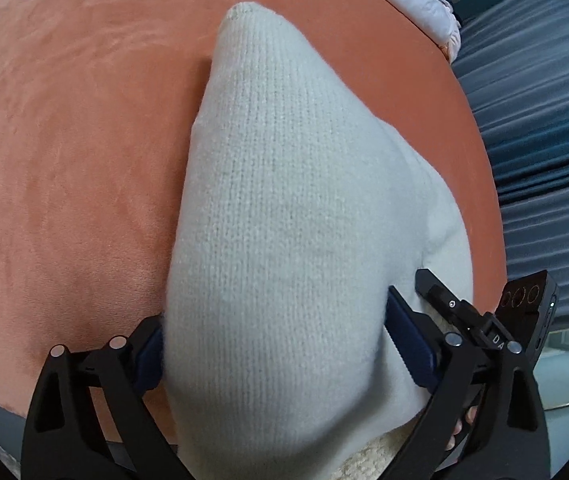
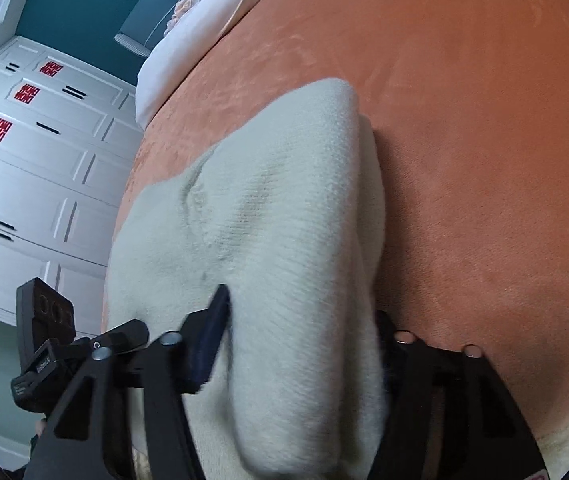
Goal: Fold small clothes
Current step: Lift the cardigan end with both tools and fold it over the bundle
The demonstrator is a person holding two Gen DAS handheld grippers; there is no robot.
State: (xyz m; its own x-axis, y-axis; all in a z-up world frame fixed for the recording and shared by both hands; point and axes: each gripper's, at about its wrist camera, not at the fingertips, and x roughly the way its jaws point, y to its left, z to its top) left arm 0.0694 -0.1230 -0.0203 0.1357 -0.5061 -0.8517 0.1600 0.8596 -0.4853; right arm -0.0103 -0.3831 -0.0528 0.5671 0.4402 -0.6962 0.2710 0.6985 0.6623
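Note:
A pale cream knitted garment (image 1: pixel 284 200) lies on an orange velvet bed cover (image 1: pixel 64 160). In the left wrist view it runs from a narrow far end down between my left gripper's (image 1: pixel 274 336) blue-padded fingers (image 1: pixel 408 344), which stand wide on either side of the thick fold. In the right wrist view the same knit (image 2: pixel 268 220) is bunched between my right gripper's (image 2: pixel 300 340) fingers, the left pad (image 2: pixel 210 340) pressed into it; the right finger is mostly hidden by cloth. The right gripper also shows in the left wrist view (image 1: pixel 444 300), at the knit's right edge.
White bedding (image 2: pixel 188 40) lies at the far end of the bed. A white wardrobe (image 2: pixel 24 160) with red stickers stands left of the bed in the right wrist view. Blue pleated fabric (image 1: pixel 544 140) hangs beyond the bed's right edge. A cream textured cloth (image 1: pixel 368 456) lies under the knit.

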